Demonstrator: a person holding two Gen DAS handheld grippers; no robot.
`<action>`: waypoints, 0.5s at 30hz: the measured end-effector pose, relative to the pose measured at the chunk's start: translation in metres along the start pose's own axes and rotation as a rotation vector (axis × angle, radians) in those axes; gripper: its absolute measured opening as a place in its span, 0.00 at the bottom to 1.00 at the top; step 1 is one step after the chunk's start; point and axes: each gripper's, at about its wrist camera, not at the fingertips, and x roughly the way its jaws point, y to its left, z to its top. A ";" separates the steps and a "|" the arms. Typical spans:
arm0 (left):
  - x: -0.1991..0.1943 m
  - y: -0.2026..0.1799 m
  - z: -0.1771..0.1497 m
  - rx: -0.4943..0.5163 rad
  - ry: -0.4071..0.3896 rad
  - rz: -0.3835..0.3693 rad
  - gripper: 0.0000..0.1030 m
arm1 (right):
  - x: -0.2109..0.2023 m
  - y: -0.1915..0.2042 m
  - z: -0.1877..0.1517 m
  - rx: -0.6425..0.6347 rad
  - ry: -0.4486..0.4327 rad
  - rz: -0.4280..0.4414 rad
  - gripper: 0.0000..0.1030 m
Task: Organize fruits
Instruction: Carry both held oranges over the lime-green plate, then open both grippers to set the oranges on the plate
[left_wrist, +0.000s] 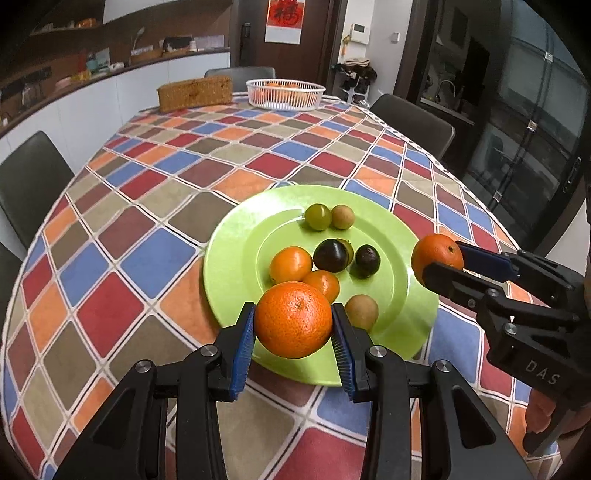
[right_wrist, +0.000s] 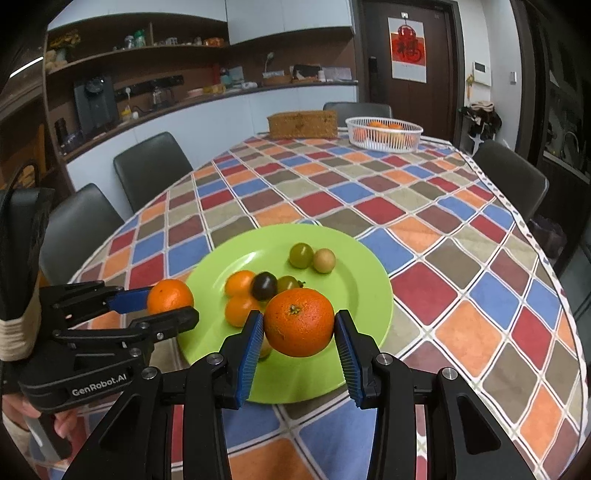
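My left gripper (left_wrist: 293, 325) is shut on a large orange (left_wrist: 291, 314), held just above the near rim of a green plate (left_wrist: 236, 258). The plate carries two small oranges (left_wrist: 290, 264), two dark round fruits (left_wrist: 332, 255), a green one (left_wrist: 317, 217) and brownish ones (left_wrist: 362, 309). In the right wrist view, my right gripper (right_wrist: 299, 330) is shut on a second orange (right_wrist: 299, 317) over the plate (right_wrist: 365, 295). Each gripper shows in the other's view: the right gripper (left_wrist: 445, 264) at the plate's right edge, the left gripper (right_wrist: 171, 306) at its left edge.
A white slatted basket (left_wrist: 285, 96) holding oranges stands at the table's far end, beside a brown woven box (left_wrist: 195, 92). A checked tablecloth (left_wrist: 147, 177) covers the table. Dark chairs (left_wrist: 29, 184) stand around it. A person's hand (right_wrist: 22, 410) holds the left gripper.
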 end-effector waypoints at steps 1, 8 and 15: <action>0.003 0.001 0.001 -0.002 0.004 -0.001 0.38 | 0.003 -0.001 0.000 0.002 0.006 -0.002 0.40; 0.018 0.004 0.002 -0.020 0.034 -0.033 0.38 | 0.024 -0.010 0.000 0.028 0.047 0.001 0.40; 0.022 -0.001 0.003 -0.003 0.051 -0.050 0.51 | 0.032 -0.010 -0.002 0.029 0.072 0.015 0.52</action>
